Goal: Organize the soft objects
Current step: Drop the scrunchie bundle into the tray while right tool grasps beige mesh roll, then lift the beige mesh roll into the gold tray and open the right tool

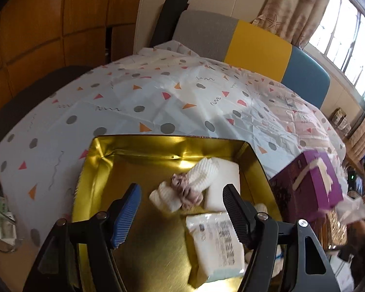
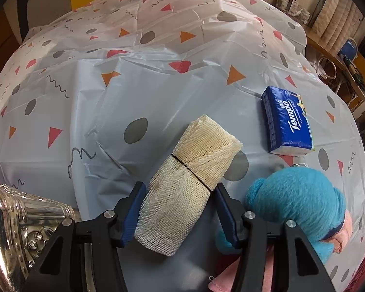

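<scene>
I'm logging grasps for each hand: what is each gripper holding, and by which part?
The right gripper holds the mesh roll across its near end. The left gripper holds nothing, open above the tin.

A cream mesh roll (image 2: pixel 185 185), banded by a black tie, lies slantwise beside a blue plush (image 2: pixel 301 202).

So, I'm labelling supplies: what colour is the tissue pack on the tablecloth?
Blue tissue pack with white lettering; right wrist view.

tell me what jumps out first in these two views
The shiny gold tin fills the lower left-wrist view, holding white knitted pieces and a tissue pack. In the right-wrist view, the right gripper clasps a cream mesh roll, with a fuzzy blue plush beside it.
</scene>
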A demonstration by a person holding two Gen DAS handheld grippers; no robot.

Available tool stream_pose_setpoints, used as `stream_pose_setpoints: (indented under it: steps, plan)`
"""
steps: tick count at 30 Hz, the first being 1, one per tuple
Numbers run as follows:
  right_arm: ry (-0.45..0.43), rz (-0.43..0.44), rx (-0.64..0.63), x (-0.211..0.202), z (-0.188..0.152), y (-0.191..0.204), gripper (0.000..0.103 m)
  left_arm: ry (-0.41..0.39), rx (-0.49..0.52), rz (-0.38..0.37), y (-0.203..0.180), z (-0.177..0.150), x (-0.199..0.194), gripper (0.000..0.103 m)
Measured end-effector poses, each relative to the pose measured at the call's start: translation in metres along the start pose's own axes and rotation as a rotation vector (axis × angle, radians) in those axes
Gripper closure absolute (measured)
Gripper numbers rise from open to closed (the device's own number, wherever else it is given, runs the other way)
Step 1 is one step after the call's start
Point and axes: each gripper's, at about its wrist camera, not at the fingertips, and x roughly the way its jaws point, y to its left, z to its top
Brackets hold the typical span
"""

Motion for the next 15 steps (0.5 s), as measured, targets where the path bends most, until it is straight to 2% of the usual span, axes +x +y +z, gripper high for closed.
stream_pose_setpoints:
  steps: [3,10,15]
  plan:
    - [-0.037,-0.001,-0.004,-0.003,-0.009,0.002,0.048,-0.024,0.028,0.034,-0.002,-0.013,-0.017,0.024]
    - [-0.06,0.01,0.017,-0.02,-0.016,0.001,0.059,-0.046,0.068,0.05,-0.005,-0.031,-0.041,0.02]
    - [-0.113,0.009,0.028,-0.043,-0.013,-0.006,0.06,-0.059,0.083,0.064,-0.007,-0.036,-0.05,0.018]
